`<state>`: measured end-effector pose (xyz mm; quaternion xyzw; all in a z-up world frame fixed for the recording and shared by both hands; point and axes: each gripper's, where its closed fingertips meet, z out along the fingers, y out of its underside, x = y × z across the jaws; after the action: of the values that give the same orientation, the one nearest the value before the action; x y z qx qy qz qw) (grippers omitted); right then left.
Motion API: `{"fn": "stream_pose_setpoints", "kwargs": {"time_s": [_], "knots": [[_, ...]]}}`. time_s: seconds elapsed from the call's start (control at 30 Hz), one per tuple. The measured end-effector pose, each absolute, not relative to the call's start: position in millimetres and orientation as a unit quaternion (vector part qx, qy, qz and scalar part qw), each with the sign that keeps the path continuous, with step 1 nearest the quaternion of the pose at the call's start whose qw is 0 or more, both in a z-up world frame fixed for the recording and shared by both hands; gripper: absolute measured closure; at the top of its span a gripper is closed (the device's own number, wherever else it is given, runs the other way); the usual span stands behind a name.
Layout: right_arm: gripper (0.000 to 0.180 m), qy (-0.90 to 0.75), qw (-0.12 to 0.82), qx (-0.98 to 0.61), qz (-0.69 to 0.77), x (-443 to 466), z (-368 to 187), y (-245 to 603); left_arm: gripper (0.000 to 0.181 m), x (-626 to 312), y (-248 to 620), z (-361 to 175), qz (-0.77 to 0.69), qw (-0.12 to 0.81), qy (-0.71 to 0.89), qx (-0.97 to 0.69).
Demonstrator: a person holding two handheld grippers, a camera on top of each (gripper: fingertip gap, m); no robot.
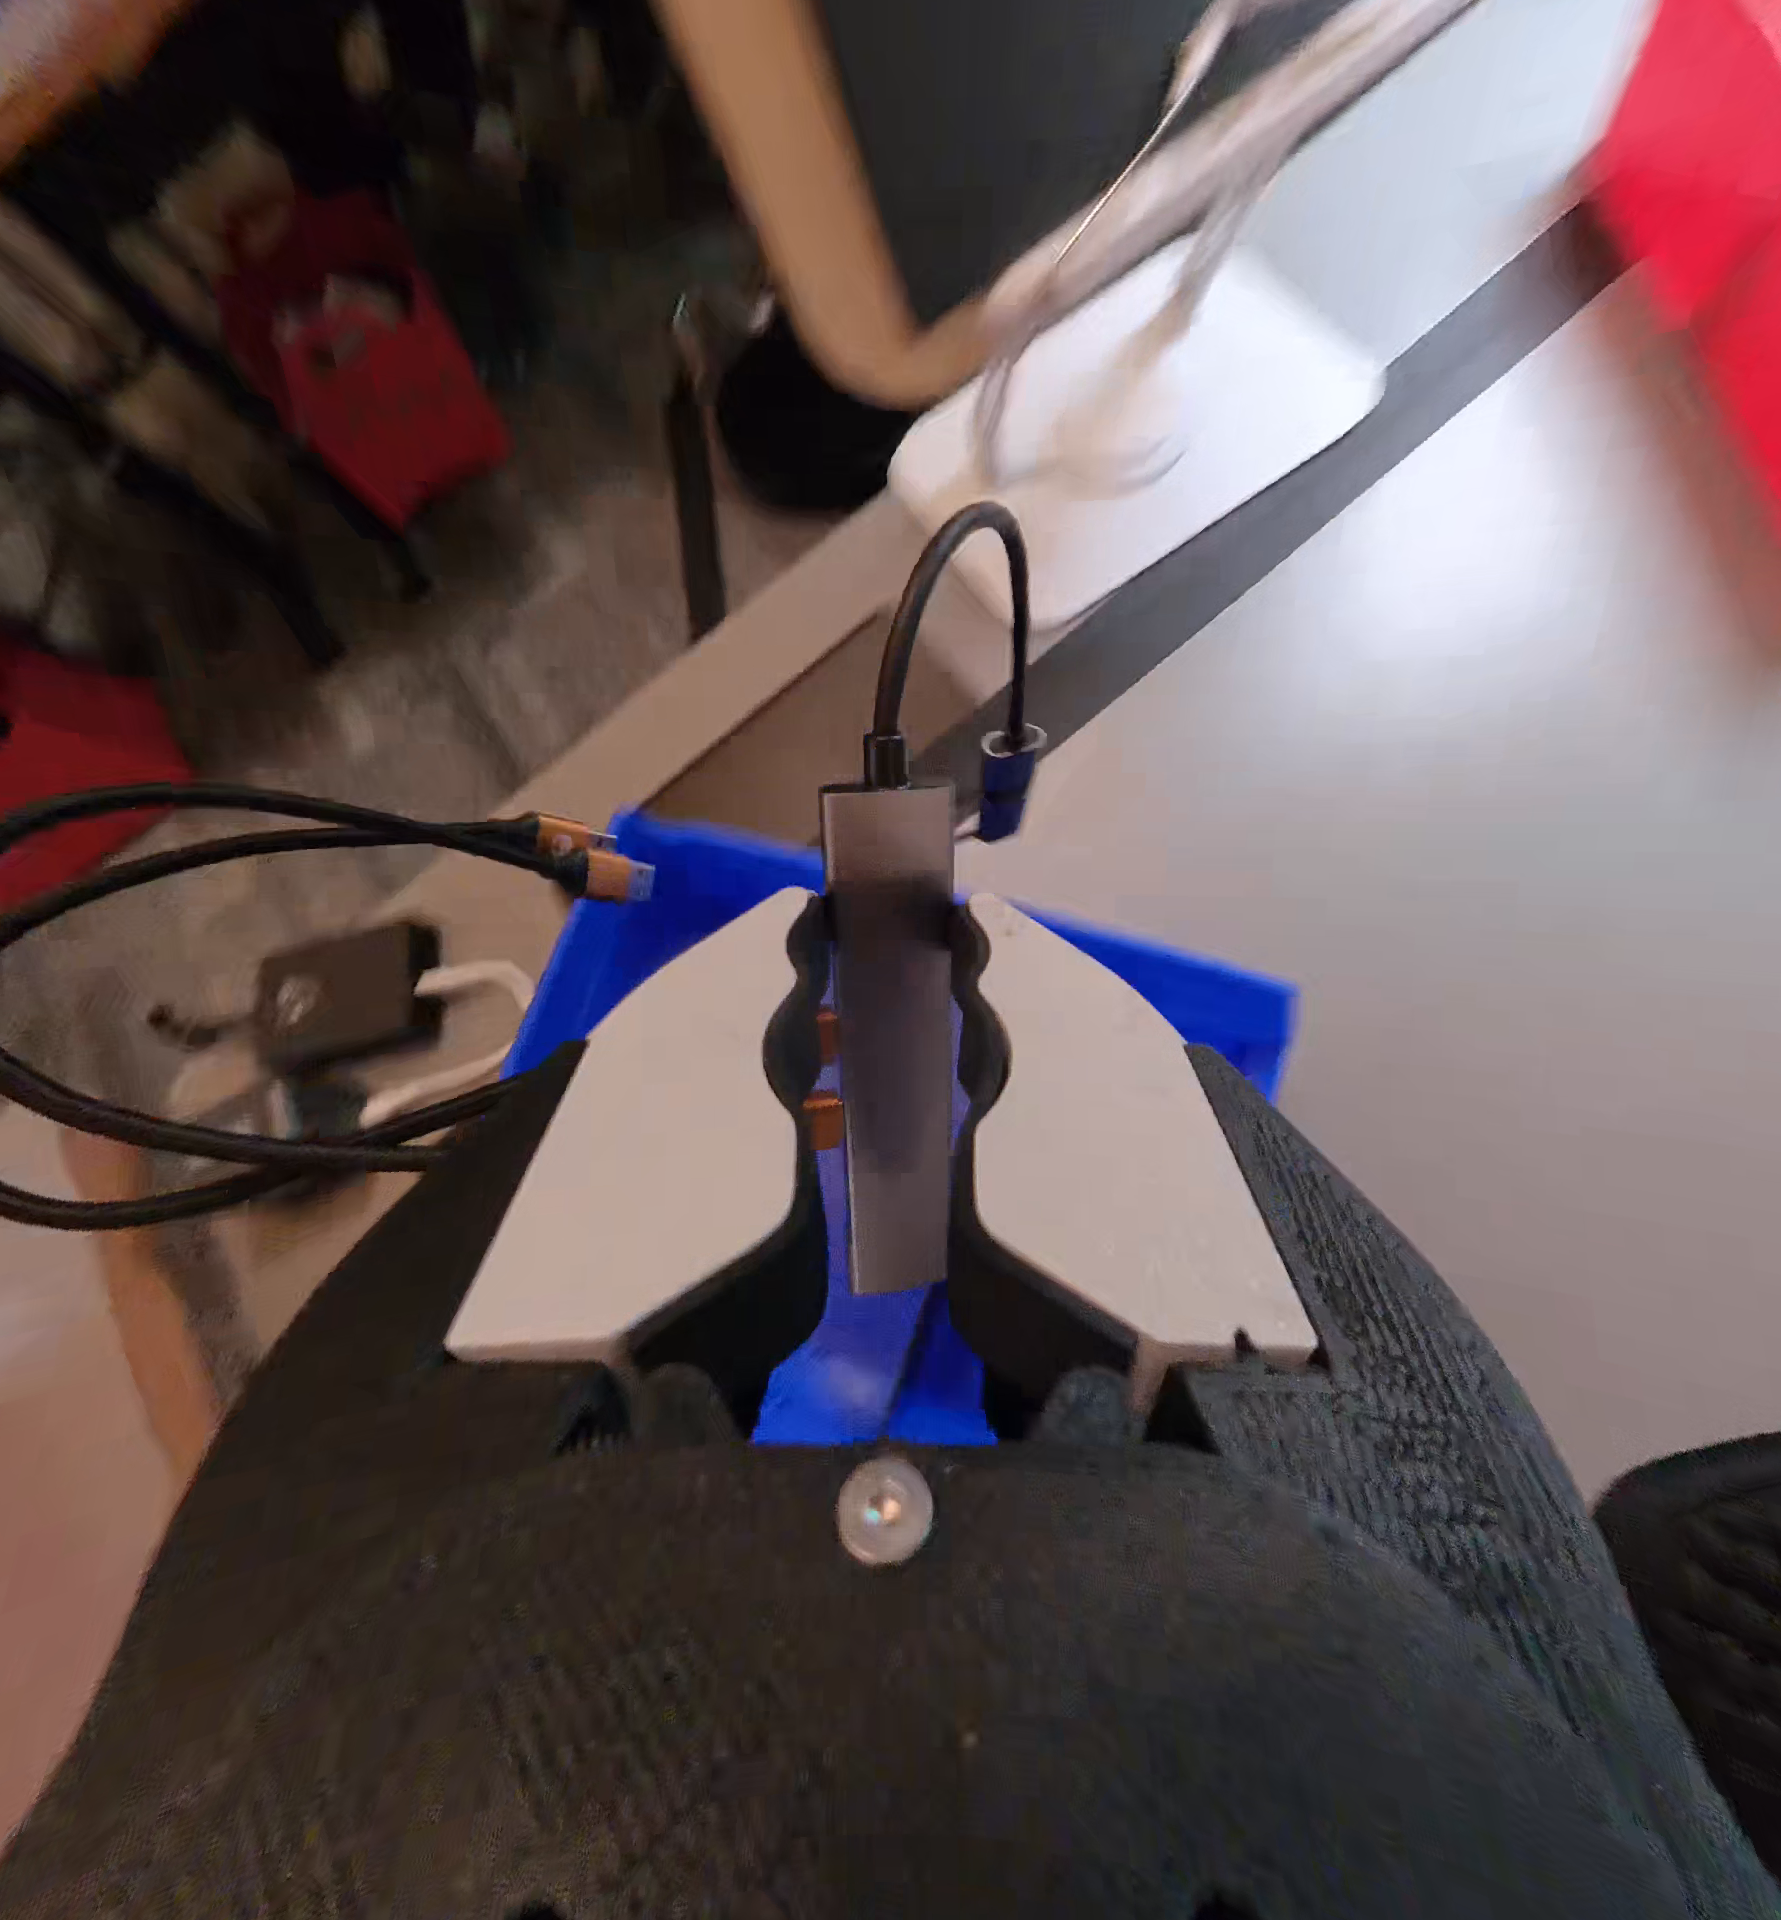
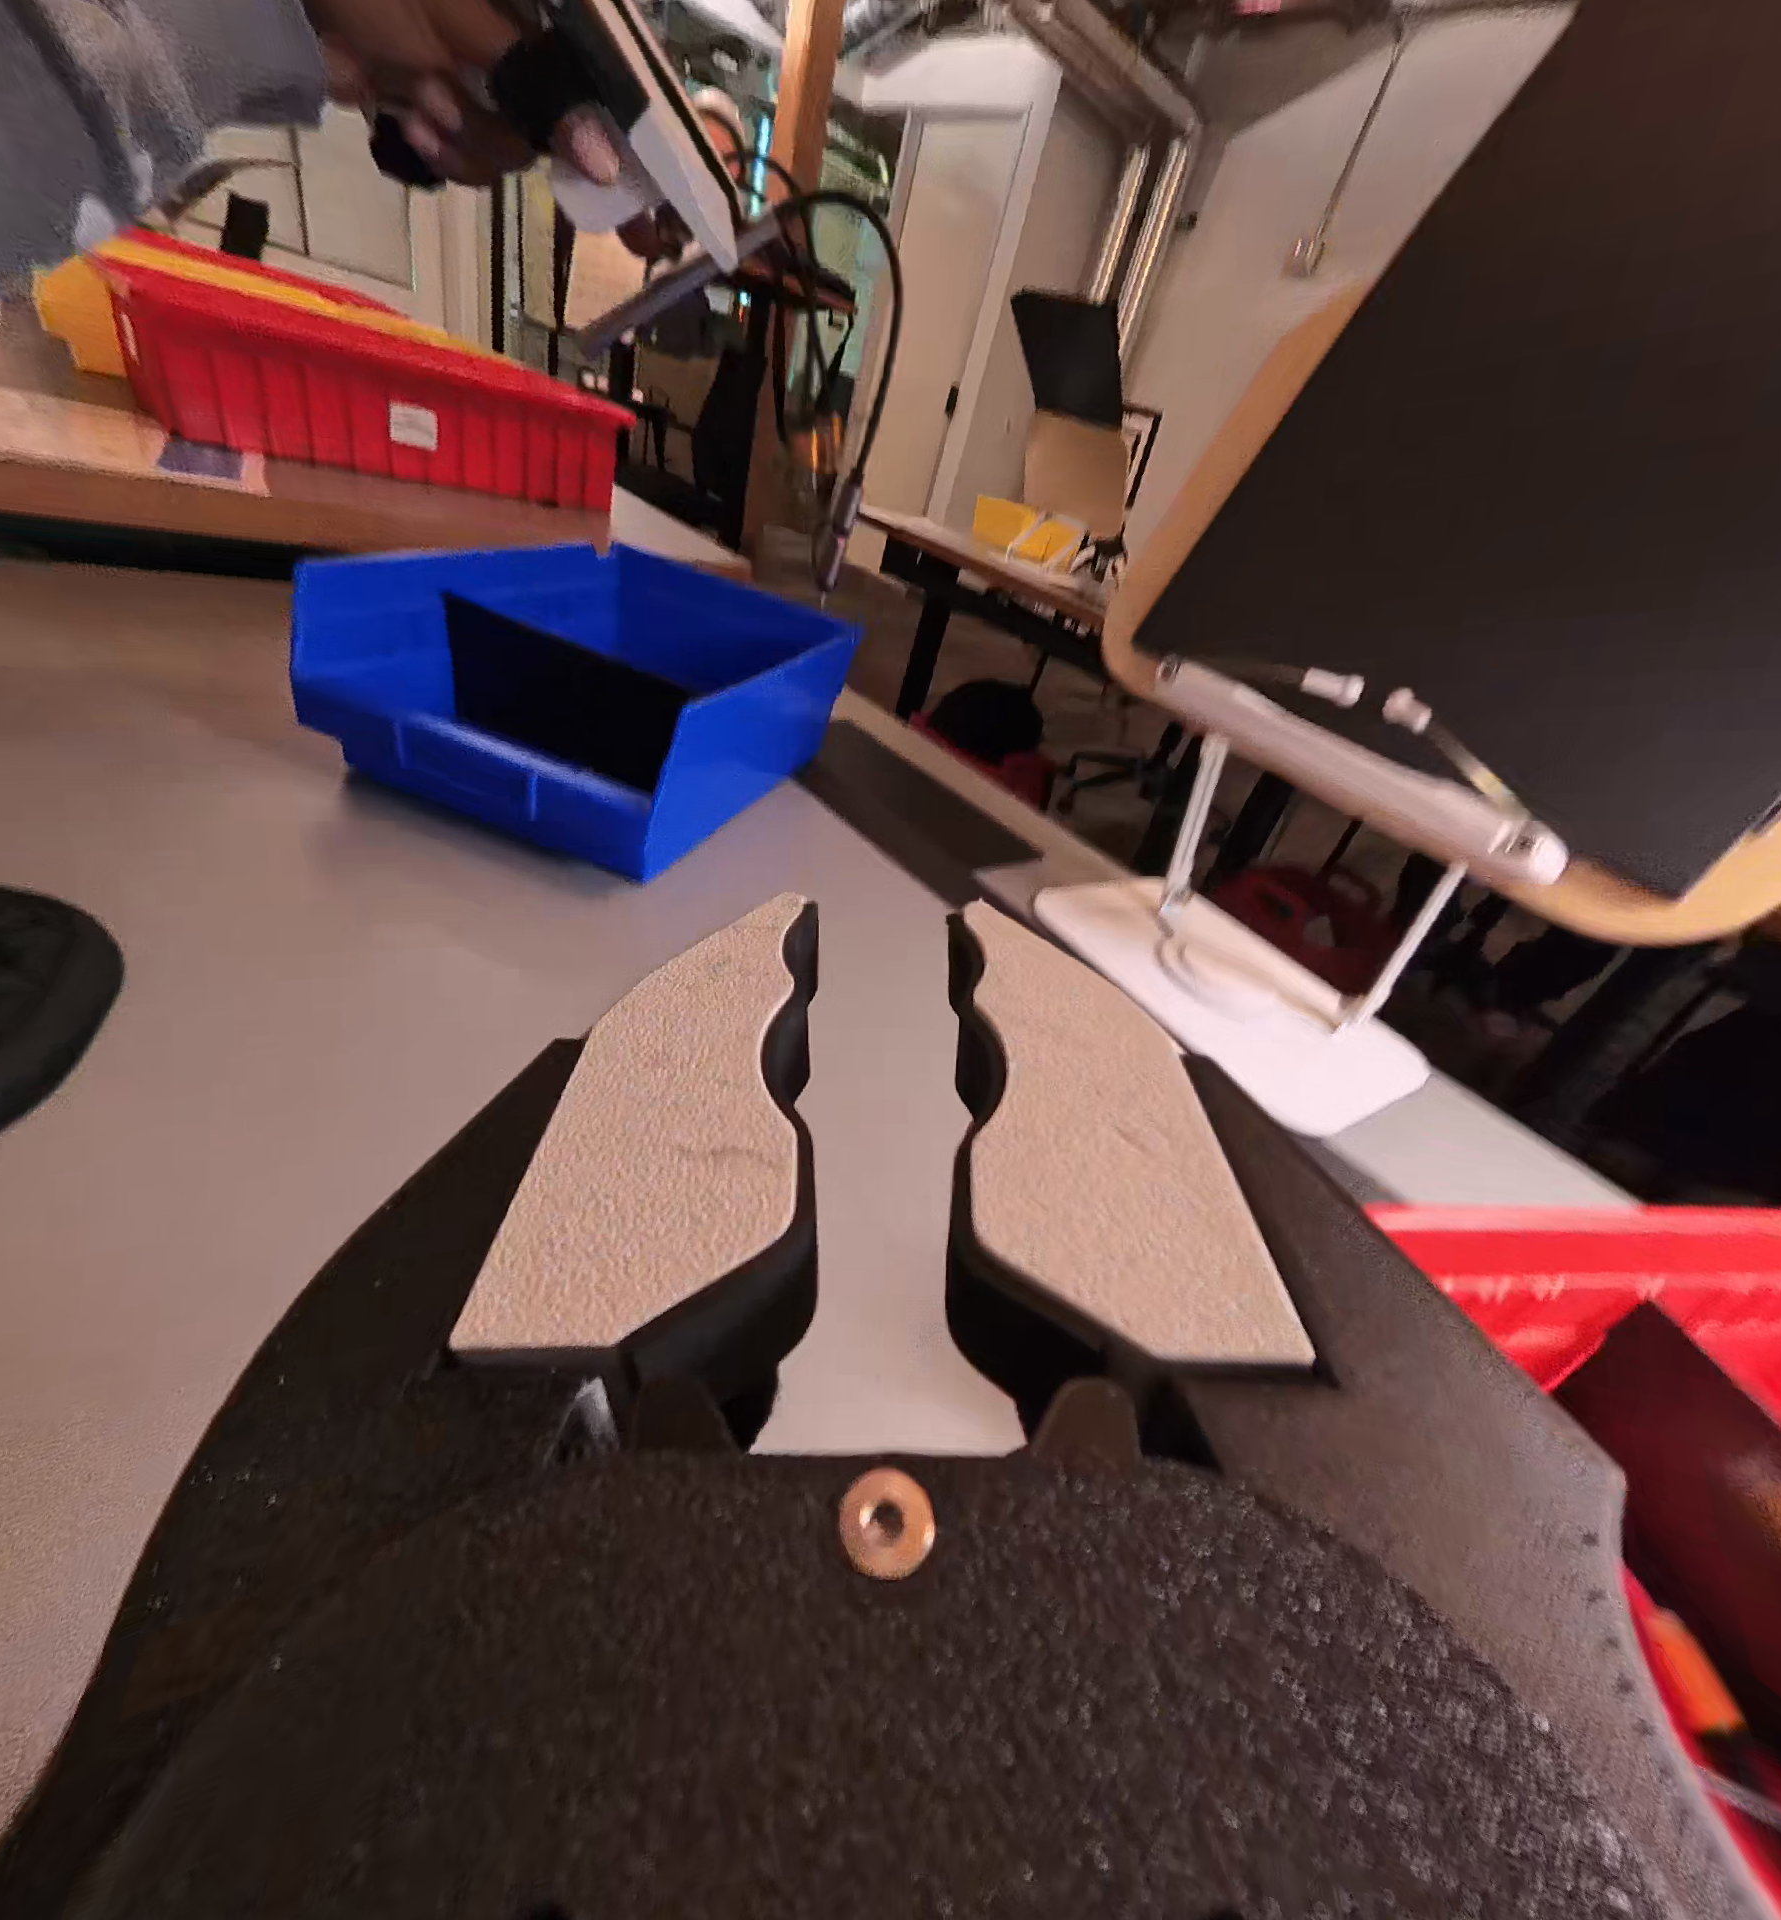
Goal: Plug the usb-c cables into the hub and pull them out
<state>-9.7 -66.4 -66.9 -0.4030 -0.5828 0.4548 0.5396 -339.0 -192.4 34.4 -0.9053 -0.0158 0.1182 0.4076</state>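
My left gripper (image 1: 891,904) is shut on a slim grey hub (image 1: 891,1039) and holds it in the air above a blue bin (image 1: 1156,977). Two copper-coloured plugs (image 1: 824,1075) sit in the hub's left side. Their black braided cables (image 1: 138,1143) loop out to the left, and the free copper ends (image 1: 595,857) hang in the air. The hub's own short black lead (image 1: 959,582) curls over its top. My right gripper (image 2: 884,914) is open and empty, low over the grey table (image 2: 346,987). The left gripper also shows high up in the right wrist view (image 2: 657,197).
The blue bin (image 2: 574,707) stands on the table ahead of my right gripper. A red bin (image 2: 1592,1299) is close on the right and another (image 2: 366,395) at the back left. A dark screen (image 2: 1540,416) on a white stand (image 2: 1239,997) is at the right. A black round pad (image 2: 3,1008) lies left. The left gripper's tips are roughly 40 centimetres from the right gripper's.
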Motion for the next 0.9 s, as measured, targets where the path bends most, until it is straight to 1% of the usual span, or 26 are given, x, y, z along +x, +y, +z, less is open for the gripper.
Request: {"fn": "stream_pose_setpoints", "kwargs": {"time_s": [0.1,0.17,0.27,0.33,0.43,0.53,0.6,0.67,0.83,0.87,0.9], "knots": [[0.156,-0.58,0.574,-0.358,0.454,-15,-8,-69,0.158,-270,-176,73,0.049,0.501,0.051,-0.862],[0.156,-0.573,0.592,-0.33,0.462,-14,38,-69,0.158,-220,-168,88,-0.012,0.548,0.1,-0.831],[0.156,-0.572,0.604,-0.289,0.473,-3,92,-72,0.157,-146,-163,90,-0.115,0.591,0.181,-0.777],[0.158,-0.571,0.606,-0.27,0.483,6,110,-70,0.157,-102,-162,90,-0.195,0.619,0.231,-0.725],[0.162,-0.598,0.548,-0.253,0.528,12,97,-77,0.158,-56,-160,88,-0.303,0.643,0.275,-0.647],[0.162,-0.645,0.478,-0.241,0.545,5,63,-97,0.158,-31,-143,71,-0.351,0.631,0.286,-0.63],[0.157,-0.672,0.444,-0.248,0.538,-6,43,-108,0.158,-21,-131,61,-0.36,0.625,0.286,-0.631],[0.147,-0.693,0.387,-0.262,0.548,-18,23,-122,0.158,-15,-124,56,-0.359,0.63,0.284,-0.627],[0.136,-0.693,0.311,-0.271,0.592,-40,-6,-152,0.158,-10,-123,56,-0.364,0.648,0.279,-0.608],[0.14,-0.681,0.308,-0.261,0.611,-40,-3,-157,0.158,-9,-126,57,-0.37,0.649,0.282,-0.602],[0.148,-0.667,0.313,-0.257,0.625,-41,-1,-158,0.157,-8,-128,58,-0.378,0.649,0.284,-0.596]]}}
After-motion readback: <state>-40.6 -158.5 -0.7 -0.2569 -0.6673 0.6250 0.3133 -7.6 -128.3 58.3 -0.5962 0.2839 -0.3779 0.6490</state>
